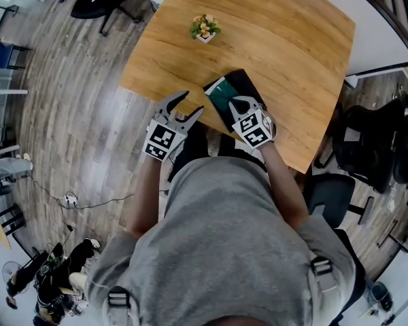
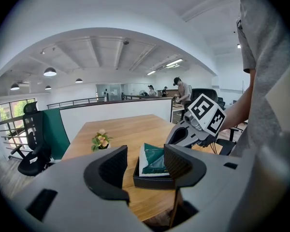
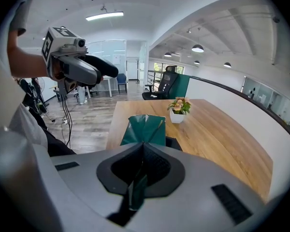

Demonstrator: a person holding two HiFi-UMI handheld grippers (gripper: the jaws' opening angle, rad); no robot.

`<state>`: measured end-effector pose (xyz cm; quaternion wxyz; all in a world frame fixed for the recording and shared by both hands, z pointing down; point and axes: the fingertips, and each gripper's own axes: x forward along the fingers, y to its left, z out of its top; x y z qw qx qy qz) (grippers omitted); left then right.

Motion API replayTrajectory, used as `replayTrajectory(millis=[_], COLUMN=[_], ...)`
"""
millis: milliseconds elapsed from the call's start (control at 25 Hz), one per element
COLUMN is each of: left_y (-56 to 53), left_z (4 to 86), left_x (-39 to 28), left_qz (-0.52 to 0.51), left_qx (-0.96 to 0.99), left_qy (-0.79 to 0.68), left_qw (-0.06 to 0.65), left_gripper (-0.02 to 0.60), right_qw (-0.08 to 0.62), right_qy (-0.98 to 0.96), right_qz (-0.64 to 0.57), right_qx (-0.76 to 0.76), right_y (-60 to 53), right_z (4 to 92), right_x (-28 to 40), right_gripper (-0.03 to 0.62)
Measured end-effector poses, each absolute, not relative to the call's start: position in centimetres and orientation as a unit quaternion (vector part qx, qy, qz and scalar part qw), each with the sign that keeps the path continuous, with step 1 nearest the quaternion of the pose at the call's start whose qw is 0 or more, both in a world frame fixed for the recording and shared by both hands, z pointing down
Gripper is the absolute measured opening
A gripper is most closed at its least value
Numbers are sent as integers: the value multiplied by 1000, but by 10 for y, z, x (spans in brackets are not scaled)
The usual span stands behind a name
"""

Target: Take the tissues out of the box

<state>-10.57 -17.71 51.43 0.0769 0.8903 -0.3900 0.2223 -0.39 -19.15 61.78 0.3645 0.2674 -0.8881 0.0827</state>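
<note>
Clearly the right gripper (image 3: 144, 148) clamps the green tissue pack (image 3: 145, 128); the left gripper (image 2: 145, 161) stands open.

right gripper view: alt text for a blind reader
The right gripper is shut on a green tissue pack, over a black box on a wooden table. A flower pot stands beyond; the left gripper is at upper left.

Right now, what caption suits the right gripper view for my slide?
Right tool shut on a green tissue pack over its black box, wooden table.
</note>
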Motion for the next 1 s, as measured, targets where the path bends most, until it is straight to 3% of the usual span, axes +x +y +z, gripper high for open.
replayTrajectory(millis=[1000], left_y=[-145], left_z=[509], left_x=[-85], left_qz=[213], left_qx=[876], left_qy=[-427], left_qw=[68], left_gripper=[252], right_qw=[312], right_qy=[-907], right_qz=[24], right_qx=[283], right_y=[-193], right_z=[560], right_x=[18], right_gripper=[9])
